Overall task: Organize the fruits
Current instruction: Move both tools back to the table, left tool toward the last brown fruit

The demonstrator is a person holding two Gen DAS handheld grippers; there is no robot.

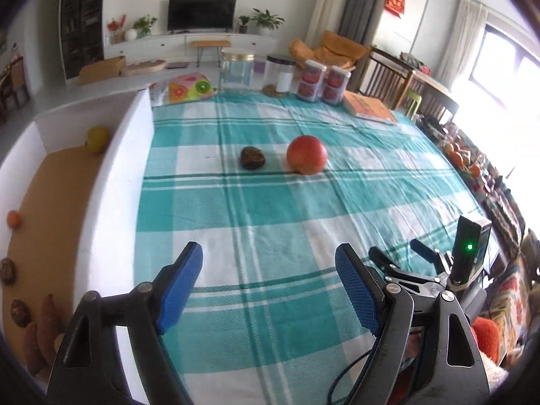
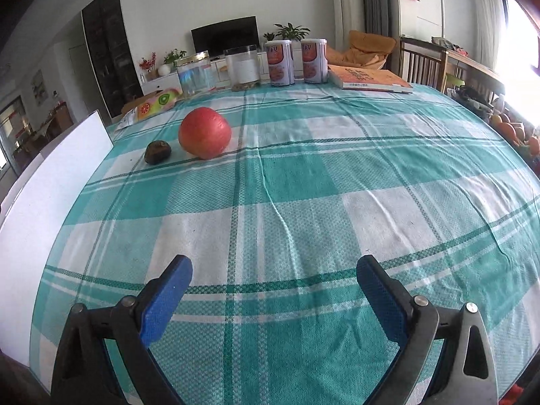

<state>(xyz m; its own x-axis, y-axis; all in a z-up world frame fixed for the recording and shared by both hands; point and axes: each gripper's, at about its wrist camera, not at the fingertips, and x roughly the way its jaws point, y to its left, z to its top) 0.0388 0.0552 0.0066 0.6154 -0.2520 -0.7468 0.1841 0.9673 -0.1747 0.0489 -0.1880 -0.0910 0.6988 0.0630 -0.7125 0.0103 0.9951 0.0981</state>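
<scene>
A red apple [image 1: 307, 154] [image 2: 205, 132] and a small dark brown fruit [image 1: 252, 157] [image 2: 157, 151] lie side by side on the teal checked tablecloth [image 1: 270, 209], far ahead of both grippers. A white box with a brown floor [image 1: 50, 202] stands along the table's left; it holds a yellow fruit [image 1: 97, 138], a small orange fruit [image 1: 13, 218], two dark brown fruits [image 1: 6, 270] and sweet potatoes [image 1: 44, 330]. My left gripper [image 1: 270, 270] is open and empty. My right gripper [image 2: 274, 280] is open and empty; it also shows in the left wrist view [image 1: 398, 253].
At the table's far edge stand two clear jars [image 1: 237, 69], two pairs of cans [image 1: 324, 81], an orange book [image 1: 369, 109] and a fruit-print pack [image 1: 189, 88]. The box's white wall [image 2: 50, 182] borders the cloth on the left. Chairs stand at the right.
</scene>
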